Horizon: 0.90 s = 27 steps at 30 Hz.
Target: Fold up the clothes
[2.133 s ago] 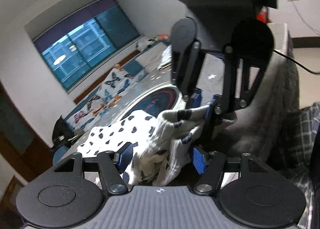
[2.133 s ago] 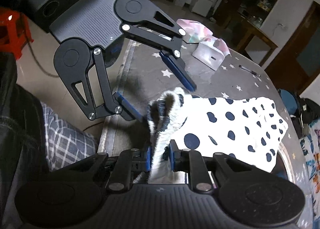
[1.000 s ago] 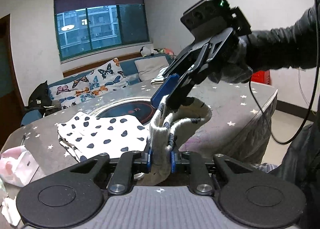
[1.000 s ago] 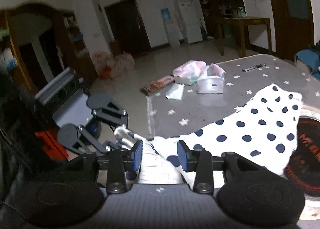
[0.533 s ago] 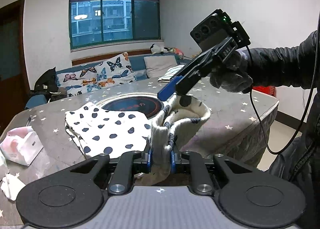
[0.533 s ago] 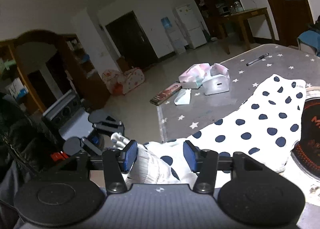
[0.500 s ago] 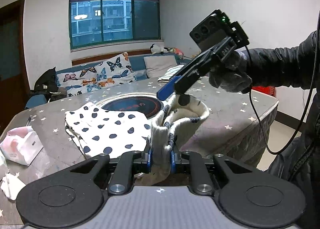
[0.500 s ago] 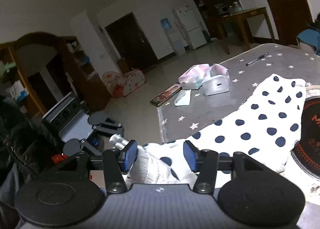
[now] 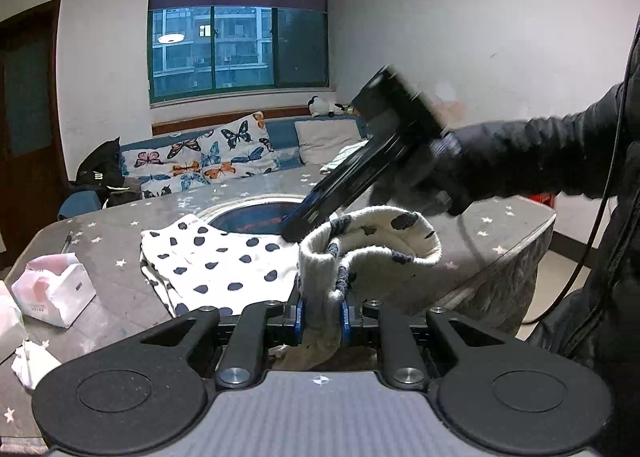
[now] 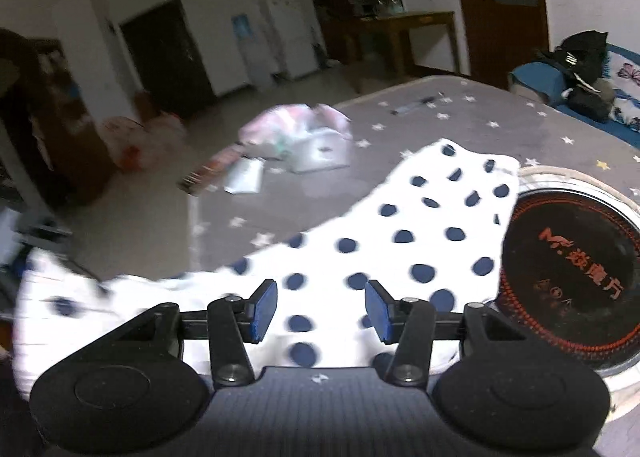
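Note:
A white garment with dark blue spots (image 9: 224, 261) lies spread on the grey star-print tablecloth (image 9: 116, 297). Its ribbed waistband (image 9: 376, 233) is lifted off the table in a loop, and my left gripper (image 9: 322, 311) is shut on that band at the near table edge. My right gripper (image 9: 298, 229), held by a gloved hand in a dark sleeve (image 9: 540, 161), points down just behind the loop. In the right wrist view the right gripper (image 10: 320, 311) hovers over the spotted cloth (image 10: 400, 241). Its jaws are closing, with nothing pinched between the blue pads (image 10: 264, 309).
A round black cooktop (image 10: 568, 257) is sunk into the table beside the garment. Tissue packs (image 9: 52, 289) and crumpled paper (image 9: 28, 361) lie at the left, with a pen (image 9: 68, 243) farther back. The table edge (image 9: 520, 249) drops off at the right.
The right gripper, with the waistband between its open jaws a second ago, swung away from it and dipped over the spread cloth. The left gripper kept its grip and stayed put.

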### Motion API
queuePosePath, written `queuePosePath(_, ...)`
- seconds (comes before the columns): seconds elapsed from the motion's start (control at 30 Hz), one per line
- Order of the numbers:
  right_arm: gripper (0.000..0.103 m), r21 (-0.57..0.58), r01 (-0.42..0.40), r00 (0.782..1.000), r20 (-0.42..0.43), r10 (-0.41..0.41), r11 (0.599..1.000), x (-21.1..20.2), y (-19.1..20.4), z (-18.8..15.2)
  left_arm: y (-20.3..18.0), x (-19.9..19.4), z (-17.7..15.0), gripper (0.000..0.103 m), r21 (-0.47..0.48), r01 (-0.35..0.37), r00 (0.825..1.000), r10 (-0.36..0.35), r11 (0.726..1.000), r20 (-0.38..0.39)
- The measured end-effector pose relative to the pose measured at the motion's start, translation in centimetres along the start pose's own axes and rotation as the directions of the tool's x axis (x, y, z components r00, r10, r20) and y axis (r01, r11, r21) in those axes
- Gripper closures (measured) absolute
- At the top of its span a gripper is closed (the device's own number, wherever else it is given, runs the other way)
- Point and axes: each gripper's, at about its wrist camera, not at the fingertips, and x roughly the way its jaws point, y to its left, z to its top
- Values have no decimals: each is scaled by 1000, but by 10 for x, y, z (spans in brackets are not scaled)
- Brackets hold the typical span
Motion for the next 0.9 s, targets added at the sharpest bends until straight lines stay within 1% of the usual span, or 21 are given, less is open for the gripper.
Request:
queuePosePath(0.07,59,-12,25,999,-23,-25,1000,15,-3,-2,0,-5,4,85,-3,-1,1000,1,1000,10)
queuePosePath(0.23,60,-2,55,995,-82,-55,998,40,-14,-15,-3,-18,15,85,-10,-4,1000,4,1000,29)
queuePosePath(0.33,61,-6,39,993,-112,-39,999,41,-16,-23,-2,-26,25,85,-7,-7,999,8,1000,45)
queuePosePath(0.43,61,-13,9,991,-132,-11,1000,36,-13,-30,4,-30,37,85,-38,-9,998,11,999,63)
queuePosePath(0.53,61,3,-7,992,-126,8,1000,26,-14,-33,12,-30,48,85,-61,-18,996,23,998,83)
queuePosePath(0.67,61,81,-33,995,-93,41,996,17,-25,-35,23,-18,63,85,-57,-34,995,39,998,94)
queuePosePath(0.8,61,145,-40,997,-66,50,989,12,-36,-37,48,7,78,85,-103,-48,996,55,994,69)
queuePosePath(0.9,61,193,-31,998,-40,39,981,7,-43,-36,71,27,85,85,-166,-53,997,60,985,43)
